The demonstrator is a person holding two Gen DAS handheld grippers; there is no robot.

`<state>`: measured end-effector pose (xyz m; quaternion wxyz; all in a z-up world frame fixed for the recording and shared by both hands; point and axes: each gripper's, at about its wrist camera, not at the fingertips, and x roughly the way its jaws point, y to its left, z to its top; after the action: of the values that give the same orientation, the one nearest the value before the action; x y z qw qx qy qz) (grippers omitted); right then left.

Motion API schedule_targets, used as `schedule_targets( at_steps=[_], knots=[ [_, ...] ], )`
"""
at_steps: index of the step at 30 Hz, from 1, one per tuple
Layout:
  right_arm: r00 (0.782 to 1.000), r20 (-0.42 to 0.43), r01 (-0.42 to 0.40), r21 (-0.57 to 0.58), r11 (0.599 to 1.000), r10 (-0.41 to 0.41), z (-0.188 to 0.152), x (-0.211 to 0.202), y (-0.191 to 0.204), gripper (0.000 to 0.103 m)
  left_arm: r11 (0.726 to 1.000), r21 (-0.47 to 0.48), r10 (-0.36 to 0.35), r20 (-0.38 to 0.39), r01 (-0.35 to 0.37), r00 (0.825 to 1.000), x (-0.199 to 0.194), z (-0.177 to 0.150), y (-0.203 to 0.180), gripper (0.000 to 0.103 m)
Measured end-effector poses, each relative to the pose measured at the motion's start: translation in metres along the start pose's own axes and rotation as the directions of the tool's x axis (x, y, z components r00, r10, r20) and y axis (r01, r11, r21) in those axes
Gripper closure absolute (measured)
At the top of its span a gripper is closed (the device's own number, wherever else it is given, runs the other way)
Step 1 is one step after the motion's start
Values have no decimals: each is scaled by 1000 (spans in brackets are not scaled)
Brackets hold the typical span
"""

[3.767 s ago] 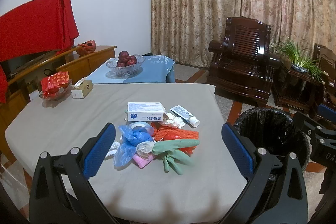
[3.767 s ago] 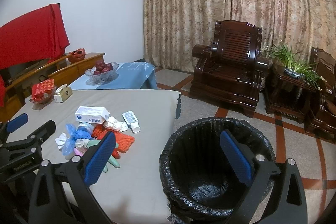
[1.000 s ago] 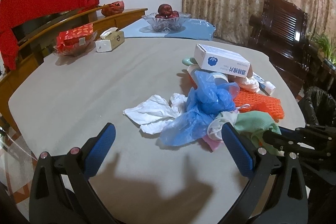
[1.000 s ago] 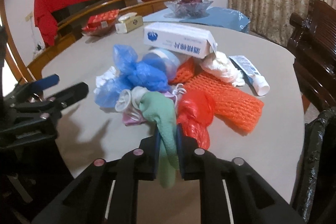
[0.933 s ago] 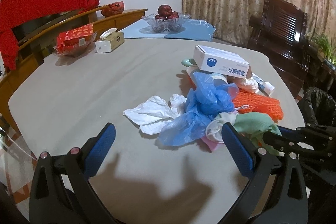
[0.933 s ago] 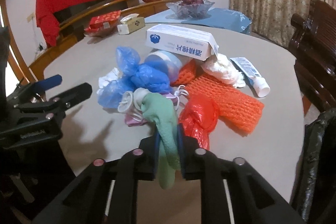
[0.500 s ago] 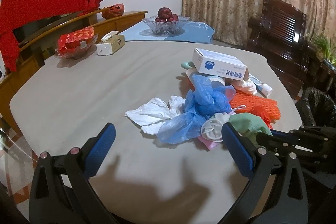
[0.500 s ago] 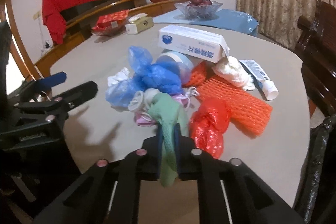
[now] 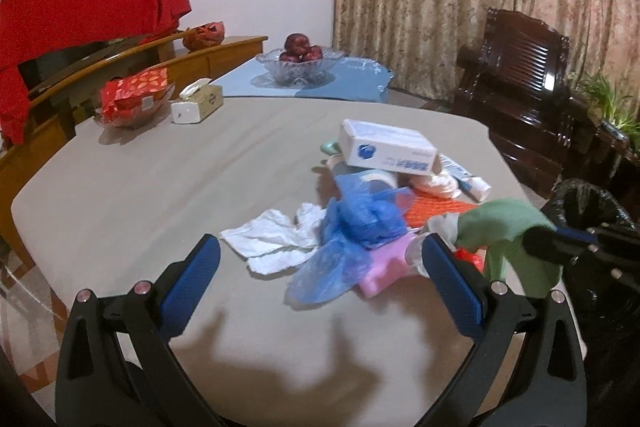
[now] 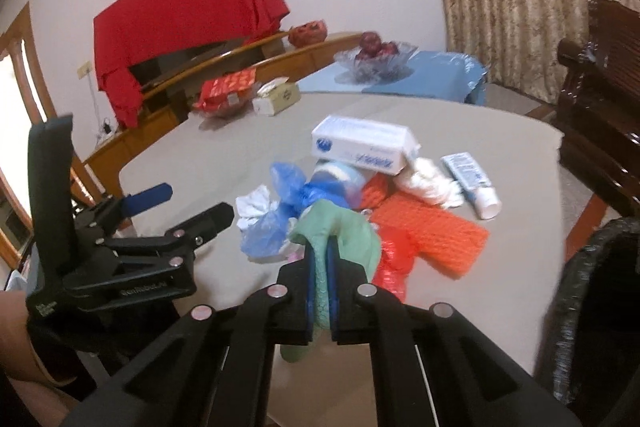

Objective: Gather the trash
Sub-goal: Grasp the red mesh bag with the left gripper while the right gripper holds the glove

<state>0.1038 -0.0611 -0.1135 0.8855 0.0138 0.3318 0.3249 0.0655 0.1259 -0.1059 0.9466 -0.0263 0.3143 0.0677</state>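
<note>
My right gripper (image 10: 320,259) is shut on a green rubber glove (image 10: 340,231) and holds it lifted above the table; the glove also shows in the left wrist view (image 9: 508,227). My left gripper (image 9: 320,267) is open and empty, just short of the trash pile: a blue plastic bag (image 9: 360,223), white tissue (image 9: 272,239), a pink piece (image 9: 380,267), orange foam net (image 10: 428,227), a red bag (image 10: 394,263), a white box (image 9: 384,149), a tube (image 10: 472,179). The black-lined trash bin (image 9: 584,203) stands off the table's right edge.
A tissue box (image 9: 198,103), a red packet in a dish (image 9: 132,99) and a glass fruit bowl (image 9: 298,65) stand at the far side. A dark wooden armchair (image 9: 520,83) is behind the bin. The grey table (image 9: 140,187) ends close to me.
My right gripper has lifted the green glove up off the pile and drawn back. The left gripper has pulled back slightly and stays open.
</note>
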Motion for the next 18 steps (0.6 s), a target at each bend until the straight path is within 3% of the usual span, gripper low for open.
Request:
schedule_targets(
  at_steps=[12,18],
  knots=[
    [982,5,189,115,975,-191,-10,-31,-58,98,994,48,-98,-38,100,994,17,-8,-50,13],
    [973,1,227,142,963,-229,-16,-31,-81,98,986,103,-118,-88,127,989,43,-17,-82,21]
  ],
)
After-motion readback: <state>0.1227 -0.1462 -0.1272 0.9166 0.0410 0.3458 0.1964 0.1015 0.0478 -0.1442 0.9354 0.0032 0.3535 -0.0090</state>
